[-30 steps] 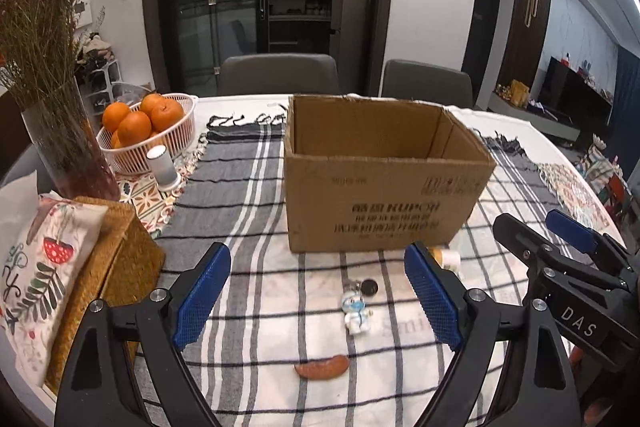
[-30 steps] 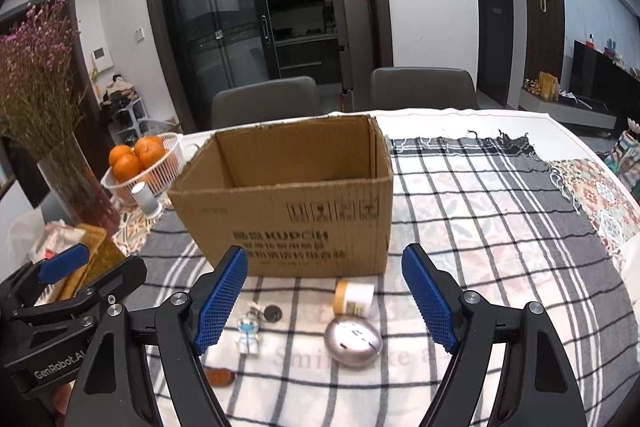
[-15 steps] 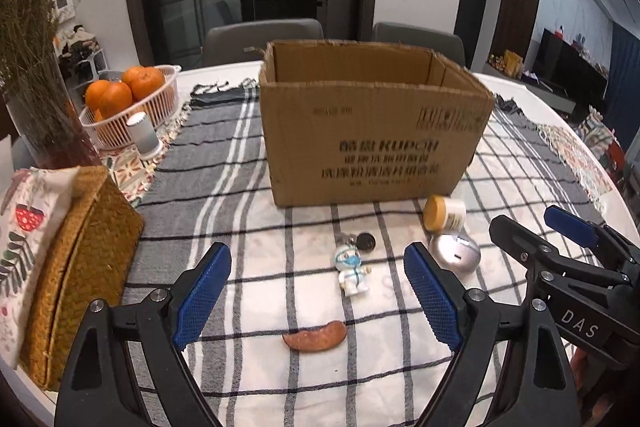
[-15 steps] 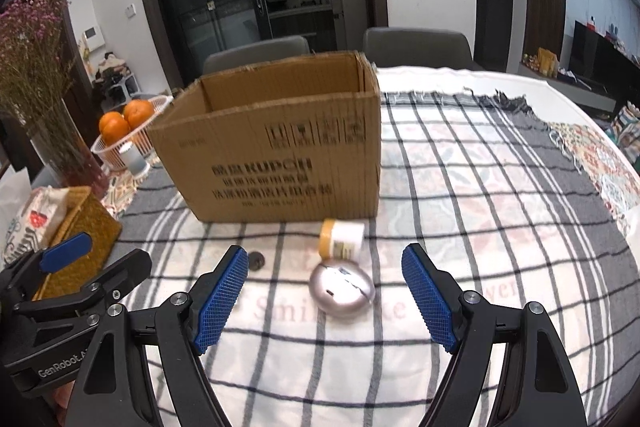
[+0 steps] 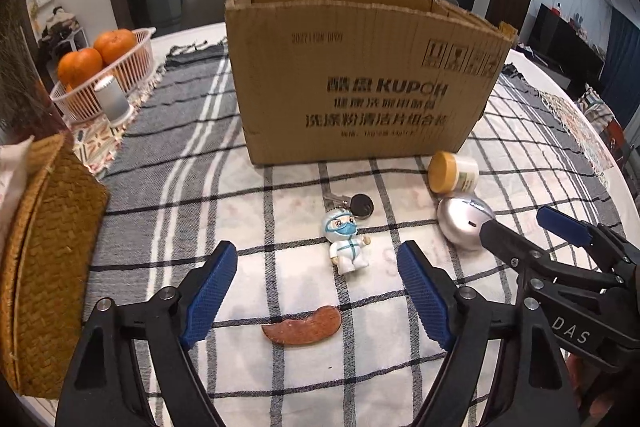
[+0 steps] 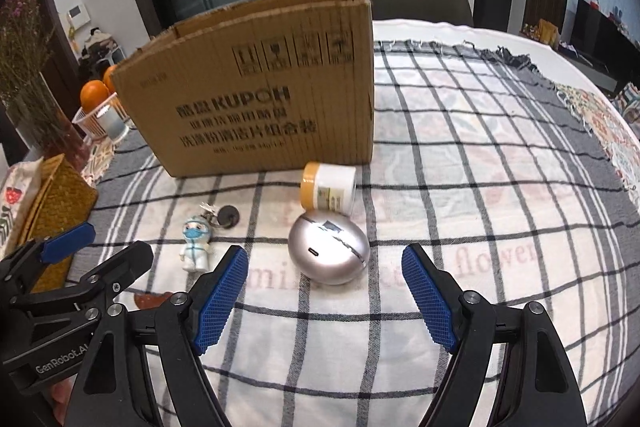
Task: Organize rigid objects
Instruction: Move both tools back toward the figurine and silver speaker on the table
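An open cardboard box (image 5: 360, 75) stands on the checked tablecloth; it also shows in the right wrist view (image 6: 256, 95). In front of it lie a small masked figure keychain (image 5: 346, 243) (image 6: 196, 243), a brown flat curved piece (image 5: 304, 325), a silver egg-shaped case (image 5: 464, 223) (image 6: 328, 249) and a small jar with a yellow lid on its side (image 5: 452, 173) (image 6: 328, 187). My left gripper (image 5: 316, 295) is open just before the figure and over the brown piece. My right gripper (image 6: 324, 295) is open just before the silver case.
A white basket of oranges (image 5: 100, 67) and a small white cylinder (image 5: 112, 99) sit at the far left. A woven box (image 5: 40, 259) stands at the left edge. Dried flowers in a vase (image 6: 28, 75) stand at the left. The round table's edge (image 6: 600, 87) curves at right.
Both grippers have moved forward and down toward the table. The box and small objects now look larger and closer. Both stay open.
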The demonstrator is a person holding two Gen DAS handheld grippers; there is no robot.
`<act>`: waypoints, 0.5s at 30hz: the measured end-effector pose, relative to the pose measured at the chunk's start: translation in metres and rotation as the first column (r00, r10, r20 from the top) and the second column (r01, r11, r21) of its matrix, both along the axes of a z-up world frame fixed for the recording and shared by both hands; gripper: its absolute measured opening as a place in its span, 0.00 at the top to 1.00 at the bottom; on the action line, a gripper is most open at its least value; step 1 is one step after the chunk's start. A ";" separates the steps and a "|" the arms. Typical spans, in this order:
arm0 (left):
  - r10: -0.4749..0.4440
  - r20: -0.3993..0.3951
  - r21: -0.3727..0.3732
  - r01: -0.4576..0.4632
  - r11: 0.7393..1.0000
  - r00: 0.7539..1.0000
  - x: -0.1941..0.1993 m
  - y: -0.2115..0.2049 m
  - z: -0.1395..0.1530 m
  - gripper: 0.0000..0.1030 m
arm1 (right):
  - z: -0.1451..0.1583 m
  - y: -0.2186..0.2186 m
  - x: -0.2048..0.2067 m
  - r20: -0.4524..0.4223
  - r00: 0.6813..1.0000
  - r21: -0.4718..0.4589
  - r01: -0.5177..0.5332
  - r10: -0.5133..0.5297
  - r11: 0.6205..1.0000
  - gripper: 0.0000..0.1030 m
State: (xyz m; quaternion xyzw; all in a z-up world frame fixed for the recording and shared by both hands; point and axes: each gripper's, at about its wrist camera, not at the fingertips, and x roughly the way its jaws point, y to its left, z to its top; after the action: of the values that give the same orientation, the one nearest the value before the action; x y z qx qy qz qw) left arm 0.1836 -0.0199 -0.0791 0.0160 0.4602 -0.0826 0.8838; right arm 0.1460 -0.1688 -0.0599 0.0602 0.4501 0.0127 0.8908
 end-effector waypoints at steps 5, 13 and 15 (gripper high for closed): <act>-0.004 -0.031 -0.012 0.003 1.000 1.000 0.013 -0.001 -0.011 0.24 | -0.013 0.001 0.009 -0.038 0.999 0.005 0.002 -0.001 1.000 0.22; -0.013 -0.082 -0.043 0.009 0.999 0.997 0.036 -0.005 -0.024 0.34 | -0.027 -0.002 0.023 -0.072 0.997 0.017 0.019 -0.018 1.000 0.22; -0.012 -0.088 -0.039 0.008 0.999 0.996 0.041 -0.007 -0.027 0.35 | -0.030 -0.003 0.026 -0.085 0.996 0.018 0.019 -0.017 1.000 0.22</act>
State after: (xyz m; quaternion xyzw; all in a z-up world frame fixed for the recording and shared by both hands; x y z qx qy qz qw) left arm 0.2242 -0.0266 -0.1065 -0.0026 0.4972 -0.0965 0.8623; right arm 0.1719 -0.1722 -0.0904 0.0732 0.4870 0.0064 0.8703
